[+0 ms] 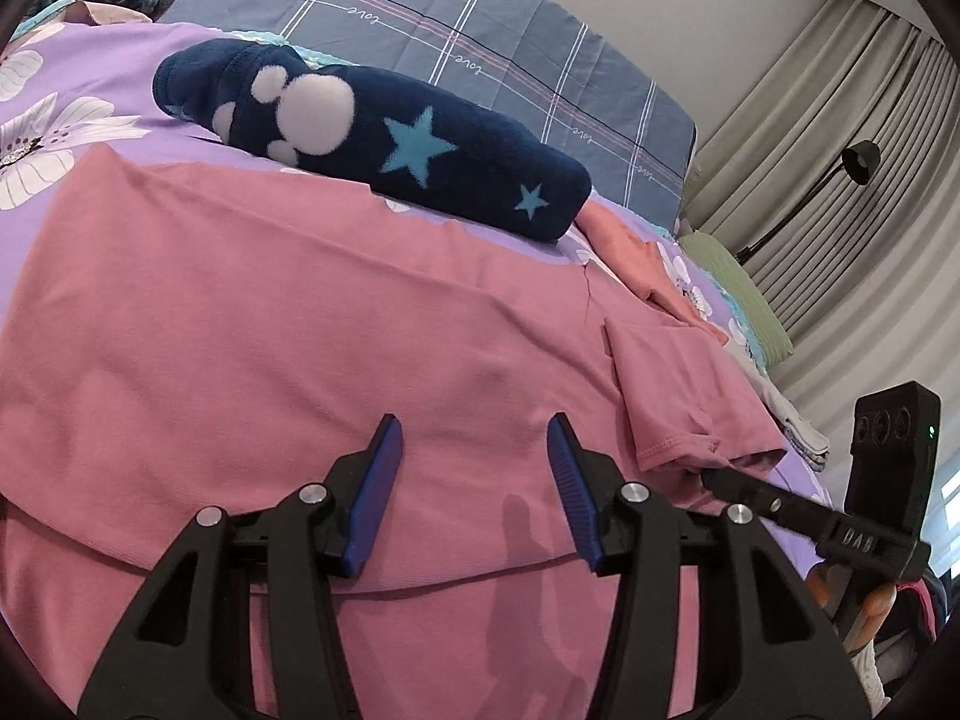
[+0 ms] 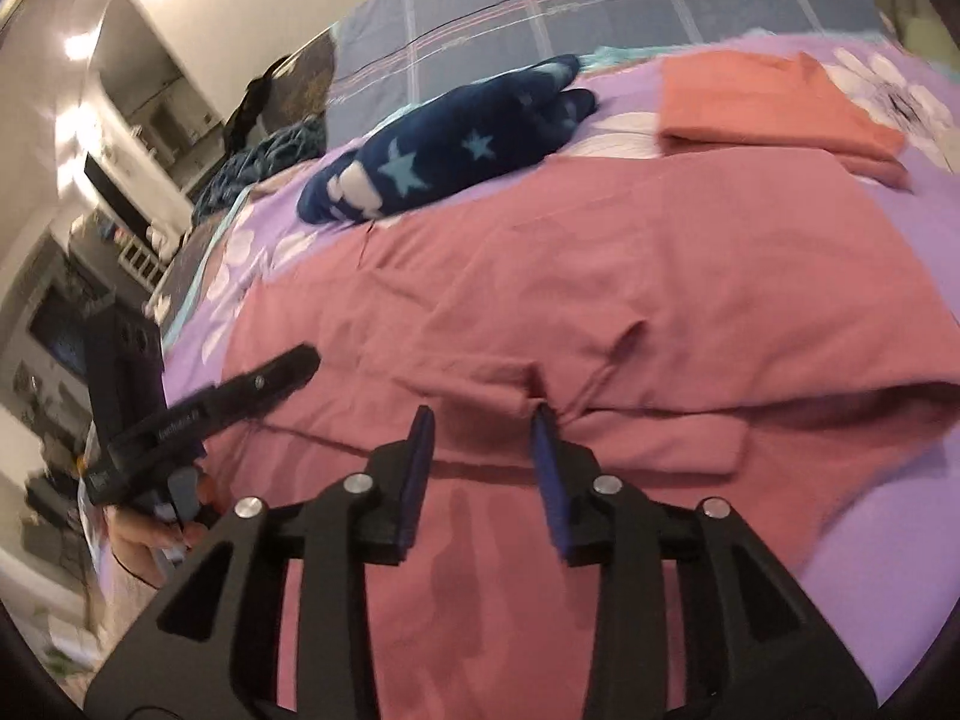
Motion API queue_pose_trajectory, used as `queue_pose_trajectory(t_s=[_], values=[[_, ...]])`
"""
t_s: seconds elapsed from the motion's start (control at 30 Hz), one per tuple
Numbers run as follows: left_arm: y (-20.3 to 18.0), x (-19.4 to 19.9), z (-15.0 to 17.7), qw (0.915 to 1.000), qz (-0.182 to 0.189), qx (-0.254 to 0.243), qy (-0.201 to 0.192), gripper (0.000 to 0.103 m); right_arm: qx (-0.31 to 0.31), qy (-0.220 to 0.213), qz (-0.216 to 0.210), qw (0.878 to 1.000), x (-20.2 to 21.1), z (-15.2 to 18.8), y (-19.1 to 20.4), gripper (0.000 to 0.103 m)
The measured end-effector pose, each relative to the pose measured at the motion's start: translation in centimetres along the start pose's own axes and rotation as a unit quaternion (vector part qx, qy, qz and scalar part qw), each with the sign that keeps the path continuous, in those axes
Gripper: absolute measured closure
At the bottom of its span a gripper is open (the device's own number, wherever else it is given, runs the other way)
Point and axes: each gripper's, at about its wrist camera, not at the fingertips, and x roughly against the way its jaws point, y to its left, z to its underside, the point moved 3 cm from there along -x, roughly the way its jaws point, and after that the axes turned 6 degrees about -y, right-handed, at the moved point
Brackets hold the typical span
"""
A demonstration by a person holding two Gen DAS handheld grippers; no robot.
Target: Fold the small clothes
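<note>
The pink shirt lies spread over the purple flowered bedsheet, and both my claws hang just above it. My left claw has its blue pads apart with only shirt cloth showing between them, nothing pinched. My right claw is also spread apart, its tips right at a puckered fold of the shirt; whether they touch the cloth I cannot tell. A short sleeve lies folded to the right of my left claw. Beyond the shirt rests a rolled navy fleece with stars, and beside it a folded orange cloth. A grey checked quilt lies further back.
</note>
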Motion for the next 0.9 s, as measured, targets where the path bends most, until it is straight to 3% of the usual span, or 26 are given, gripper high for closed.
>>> queue_pose_trajectory(t_s=[0.2, 0.3, 0.4, 0.5, 0.6, 0.67, 0.7, 0.77, 0.8, 0.83, 0.87, 0.9], values=[[-0.2, 0.4, 0.0, 0.9999, 0.012, -0.002, -0.005, 0.052, -0.107, -0.016, 0.022, 0.994, -0.1, -1.7, -3.0, 0.056], [-1.5, 0.9, 0.1, 0.9993, 0.019, -0.032, -0.010, 0.055, -0.083, -0.025, 0.072, 0.994, -0.5, -2.7, -2.9, 0.057], [-4.9, 1.3, 1.0, 0.9924, 0.022, -0.121, -0.007, 0.057, -0.055, 0.001, 0.087, 0.995, -2.1, -3.4, -2.4, 0.100], [-9.2, 1.3, 2.9, 0.9720, 0.015, -0.234, -0.007, 0.057, -0.046, 0.004, 0.061, 0.997, -2.4, -4.6, -1.5, 0.101], [-11.0, 0.7, 4.3, 0.9589, 0.002, -0.284, -0.003, 0.057, -0.016, -0.001, 0.019, 1.000, -2.2, -7.4, 1.1, 0.101], [-11.1, 0.5, 4.4, 0.9570, -0.002, -0.290, -0.001, 0.057, -0.003, 0.007, -0.035, 0.999, -2.4, -9.4, 3.3, 0.101], [-10.8, 0.6, 4.1, 0.9599, -0.002, -0.280, -0.003, 0.057, 0.013, 0.022, -0.078, 0.997, -2.8, -10.5, 5.1, 0.101], [-9.6, 0.8, 3.3, 0.9687, 0.000, -0.248, -0.006, 0.056, 0.058, 0.071, -0.123, 0.988, -4.1, -11.2, 8.2, 0.096], [-9.1, 0.6, 3.1, 0.9722, 0.002, -0.234, -0.002, 0.055, 0.084, 0.070, -0.101, 0.989, -4.3, -11.3, 8.9, 0.073], [-8.5, 0.5, 2.8, 0.9762, 0.005, -0.217, 0.004, 0.054, 0.109, 0.054, -0.054, 0.991, -4.4, -11.4, 9.2, 0.039], [-7.8, 0.2, 2.6, 0.9798, 0.006, -0.200, 0.010, 0.052, 0.117, 0.038, -0.027, 0.992, -4.3, -11.3, 9.0, 0.037], [-6.9, -0.1, 2.3, 0.9844, 0.003, -0.175, 0.018, 0.051, 0.114, 0.020, -0.019, 0.993, -3.7, -10.9, 8.3, 0.045]])
